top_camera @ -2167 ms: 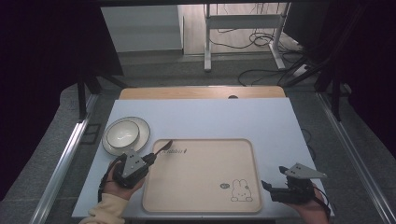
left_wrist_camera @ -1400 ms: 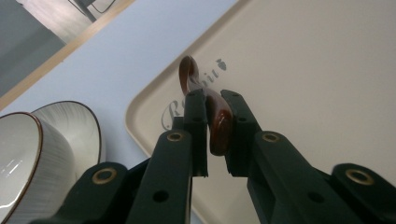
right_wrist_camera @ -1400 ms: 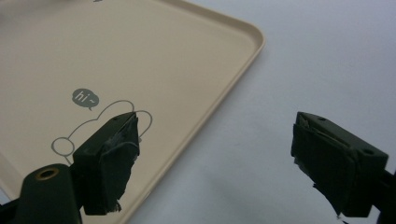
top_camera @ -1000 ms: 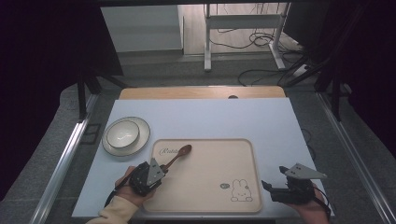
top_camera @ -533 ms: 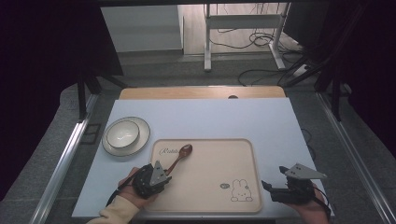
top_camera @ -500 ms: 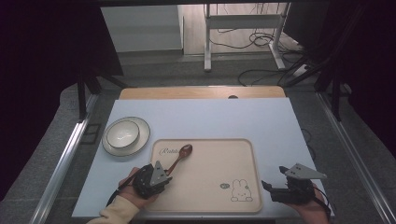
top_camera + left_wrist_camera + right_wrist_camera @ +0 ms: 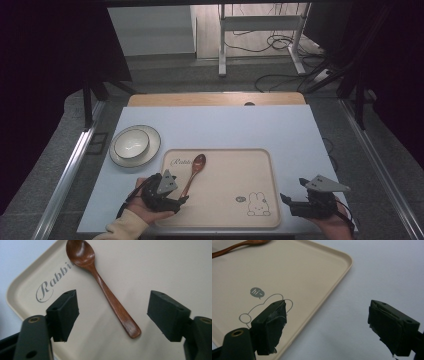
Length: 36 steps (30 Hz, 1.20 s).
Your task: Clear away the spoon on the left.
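A brown wooden spoon (image 7: 194, 171) (image 7: 105, 290) lies flat on the beige tray (image 7: 225, 165) (image 7: 150, 270), near the tray's left side, bowl toward the far end. My left gripper (image 7: 176, 199) (image 7: 112, 315) hovers open at the spoon's handle end; the handle tip lies between the two jaws without touching them. My right gripper (image 7: 286, 201) (image 7: 325, 327) is open at the tray's front right corner (image 7: 348, 261), holding nothing, its left jaw over the rabbit drawing (image 7: 259, 308).
A white bowl on a plate (image 7: 134, 145) stands on the pale blue table (image 7: 225, 125) left of the tray. A wooden strip (image 7: 215, 99) runs along the table's far edge. Metal rails flank the table.
The left gripper has let go of the spoon on the tray and drawn back toward the near edge, its jaws now open. The right gripper has stayed put.
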Available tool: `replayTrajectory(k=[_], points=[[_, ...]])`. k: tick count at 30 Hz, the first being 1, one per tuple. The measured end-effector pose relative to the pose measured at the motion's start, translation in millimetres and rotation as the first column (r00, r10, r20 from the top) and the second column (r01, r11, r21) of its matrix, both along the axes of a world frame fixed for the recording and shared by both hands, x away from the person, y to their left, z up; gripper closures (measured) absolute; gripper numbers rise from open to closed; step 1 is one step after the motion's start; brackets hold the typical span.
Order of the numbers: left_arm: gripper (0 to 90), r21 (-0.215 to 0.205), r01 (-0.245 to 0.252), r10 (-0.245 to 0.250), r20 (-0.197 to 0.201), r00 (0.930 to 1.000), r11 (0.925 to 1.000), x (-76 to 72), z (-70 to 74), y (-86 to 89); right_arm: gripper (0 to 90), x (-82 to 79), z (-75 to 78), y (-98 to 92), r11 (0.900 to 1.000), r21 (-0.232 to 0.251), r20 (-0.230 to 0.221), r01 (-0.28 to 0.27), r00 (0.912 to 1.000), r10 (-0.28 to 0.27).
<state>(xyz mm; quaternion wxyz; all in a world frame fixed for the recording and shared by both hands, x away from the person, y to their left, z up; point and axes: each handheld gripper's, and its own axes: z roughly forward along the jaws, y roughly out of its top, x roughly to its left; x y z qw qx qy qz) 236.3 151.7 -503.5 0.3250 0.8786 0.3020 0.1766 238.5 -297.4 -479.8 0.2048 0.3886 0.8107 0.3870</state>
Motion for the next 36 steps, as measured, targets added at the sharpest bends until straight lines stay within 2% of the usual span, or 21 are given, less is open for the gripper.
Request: replayTrajectory(k=[8,10,14,18,22,29,31,32,35,36], points=[[19.3,-0.027,-0.028,0.028,0.01,0.9995,0.9992,1.0,3.9,3.9,15.4,0.2,-0.4,-0.1,1.0,0.003,-0.003,0.002,1.0,-0.002],[19.1,-0.058,-0.051,0.052,0.015,0.9985,0.997,2.2,7.3,8.4,15.4,1.0,-0.8,-0.9,1.0,0.012,-0.009,0.009,0.9999,-0.009],[18.0,-0.079,-0.072,0.073,0.006,0.9973,0.9942,3.1,9.4,13.2,15.7,2.9,1.0,-0.4,0.999,0.027,0.006,0.017,0.9998,-0.017],[17.4,-0.114,-0.105,0.107,0.006,0.9943,0.9878,2.8,14.9,20.7,15.9,6.0,0.2,5.0,1.0,0.026,0.009,-0.014,0.9999,0.013],[16.9,-0.138,-0.116,0.118,0.012,0.9929,0.9837,1.2,18.4,26.3,15.9,6.5,-0.2,5.6,0.999,0.024,0.003,-0.023,0.9997,0.023],[16.6,-0.21,-0.175,0.185,0.026,0.9825,0.962,-9.7,26.2,52.3,15.9,2.4,4.7,8.8,1.0,0.016,0.023,-0.017,0.9996,0.016],[16.6,-0.211,-0.182,0.193,0.03,0.9807,0.9604,-11.4,26.9,55.8,15.9,3.1,4.4,11.5,1.0,0.008,0.026,-0.022,0.9994,0.022],[16.6,-0.225,-0.205,0.217,0.027,0.9759,0.9526,-15.0,26.8,63.1,15.9,3.7,3.8,12.2,1.0,0.003,0.027,-0.023,0.9994,0.023],[16.8,-0.228,-0.221,0.233,0.024,0.9722,0.9481,-18.0,25.4,71.0,15.9,4.9,2.1,12.3,1.0,0.001,0.02,-0.024,0.9995,0.024],[16.8,-0.232,-0.235,0.247,0.02,0.9689,0.9437,-20.4,24.5,77.3,15.9,5.8,0.8,11.3,1.0,0.008,0.009,-0.02,0.9998,0.02]])
